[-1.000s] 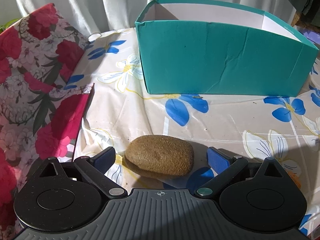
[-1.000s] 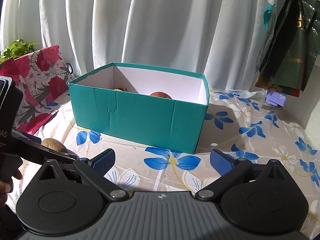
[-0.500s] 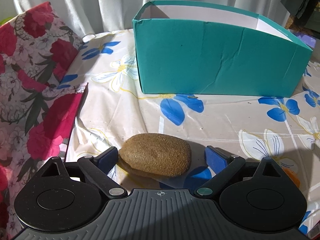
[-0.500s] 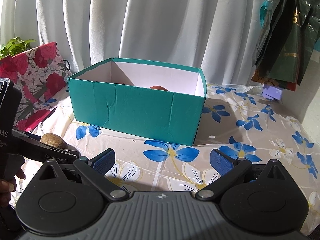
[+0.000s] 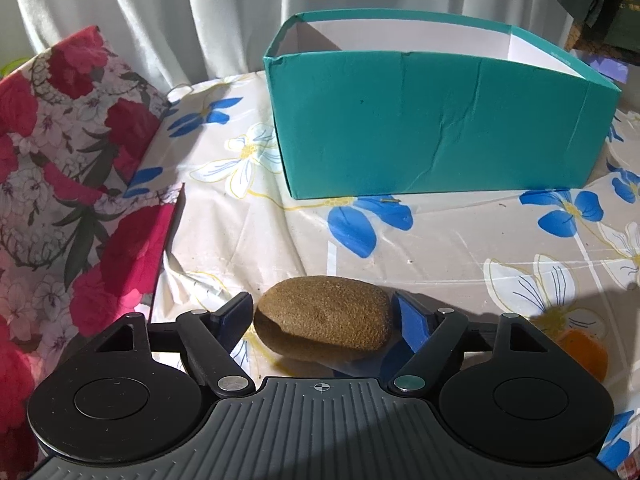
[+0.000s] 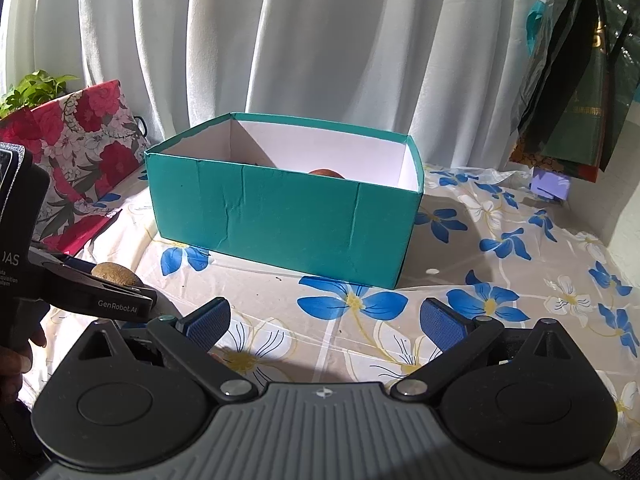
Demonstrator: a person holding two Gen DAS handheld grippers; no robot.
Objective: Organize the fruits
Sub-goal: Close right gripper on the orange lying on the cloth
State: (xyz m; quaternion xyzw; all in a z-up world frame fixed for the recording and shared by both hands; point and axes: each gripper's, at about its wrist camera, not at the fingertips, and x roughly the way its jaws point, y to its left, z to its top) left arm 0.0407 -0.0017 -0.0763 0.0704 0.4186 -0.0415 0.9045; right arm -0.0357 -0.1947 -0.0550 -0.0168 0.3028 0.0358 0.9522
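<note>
A glossy floral tablecloth (image 5: 440, 240) covers the table, white curtains (image 6: 320, 40) hanging behind at 12 o'clock. A teal cardboard box (image 5: 432, 120), creased, white inside, stands at 1 o'clock of the left gripper (image 5: 322, 318), whose blue pads press both ends of the fuzzy brown oval kiwi (image 5: 324, 322). The right gripper (image 6: 326, 320) is spread wide and holds nothing, with the box at 12 o'clock.

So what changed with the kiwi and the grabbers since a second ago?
The left gripper closed its blue pads from wide apart until they pinch the kiwi, which looks slightly raised off the tablecloth. The right gripper stayed open and empty. The teal box kept its place.
</note>
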